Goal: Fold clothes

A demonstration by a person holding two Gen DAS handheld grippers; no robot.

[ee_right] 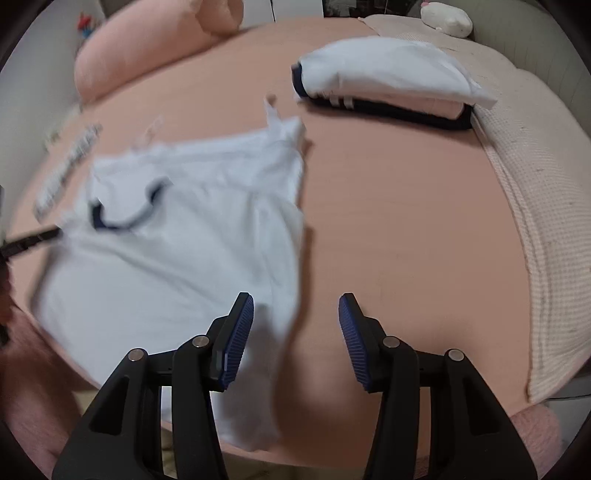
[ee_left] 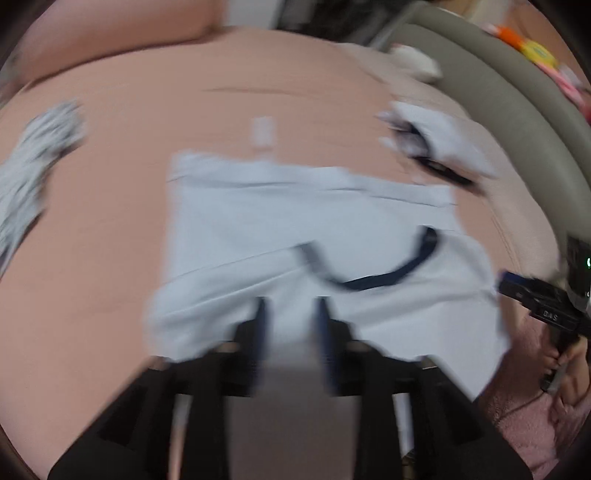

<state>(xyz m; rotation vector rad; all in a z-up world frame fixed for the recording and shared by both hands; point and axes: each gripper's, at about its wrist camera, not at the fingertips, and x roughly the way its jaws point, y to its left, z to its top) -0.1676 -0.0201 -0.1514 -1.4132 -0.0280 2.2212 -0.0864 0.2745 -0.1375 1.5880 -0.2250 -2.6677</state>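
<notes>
Holding both tools over the bed, I see my right gripper [ee_right: 296, 341] nearest, its blue pads [ee_right: 236, 341] apart with nothing pinched; the near edge of the white shirt [ee_right: 166, 266] lies under the left pad, while bare peach sheet [ee_right: 406, 229] shows between the jaws. My left gripper [ee_left: 291, 332] is blurred in its own view, pads standing apart over the shirt's near hem, a greyish smear between them that I cannot make out, so I cannot tell whether it grips cloth. From the right wrist view that left tool's tip shows as a dark bar at the shirt's left edge.

The shirt lies spread on the sheet, partly folded, its dark navy collar [ee_right: 122, 218] facing up toward the far-left part of it. From the left view my right tool sits at the shirt's right edge, held in my hand [ee_left: 565, 365].

Farther back, a folded stack of clothes [ee_right: 384, 81], white on top and dark-trimmed below, rests beside a pale waffle blanket [ee_right: 535, 206]. To the left lies a grey patterned garment [ee_left: 33, 162]. Beyond are a pink bolster pillow [ee_right: 140, 55] and a small white plush toy [ee_right: 447, 16].
</notes>
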